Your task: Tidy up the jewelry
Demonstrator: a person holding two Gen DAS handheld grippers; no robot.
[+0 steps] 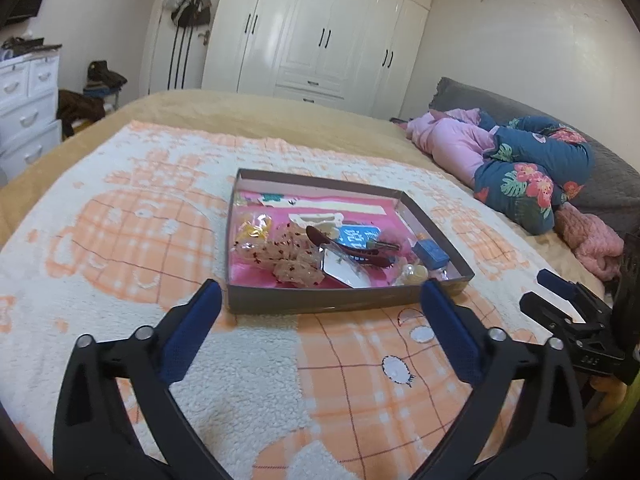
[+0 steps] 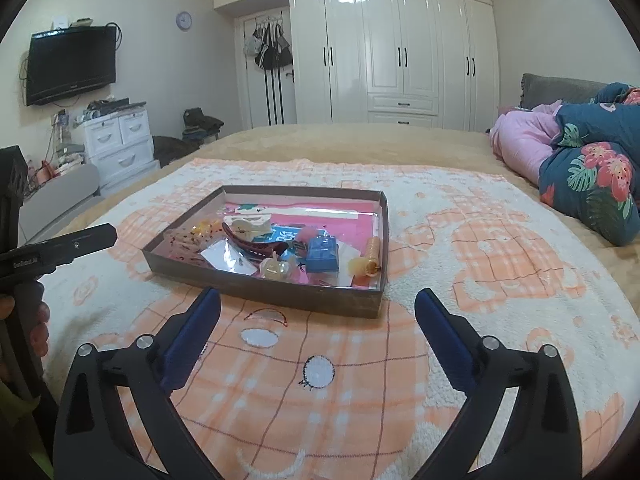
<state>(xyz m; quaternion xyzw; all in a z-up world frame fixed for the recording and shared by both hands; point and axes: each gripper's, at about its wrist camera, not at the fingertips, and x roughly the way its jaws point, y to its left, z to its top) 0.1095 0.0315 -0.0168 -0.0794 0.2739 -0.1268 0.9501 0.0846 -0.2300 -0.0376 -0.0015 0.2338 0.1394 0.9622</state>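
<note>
Brown shallow cardboard tray (image 1: 340, 303) sits on the orange-and-white fleece blanket (image 1: 120, 240) on the bed, holding a dark red hair clip (image 2: 256, 246), cream claw clip (image 2: 250, 227), small blue box (image 2: 323, 255) and orange curler (image 2: 372, 257). Left gripper (image 1: 320, 304) and right gripper (image 2: 318, 308) both hover just short of the tray, blue-padded fingers (image 2: 192, 336) spread wide, nothing between them.

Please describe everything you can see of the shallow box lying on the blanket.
The shallow box is a low rectangular tray, seemingly cardboard, with dull brown walls and a pink floor. It has no lid and lies flat on the orange-and-white blanket. Inside lie hair clips, a small blue box and other trinkets. Neither gripper touches it.
</note>
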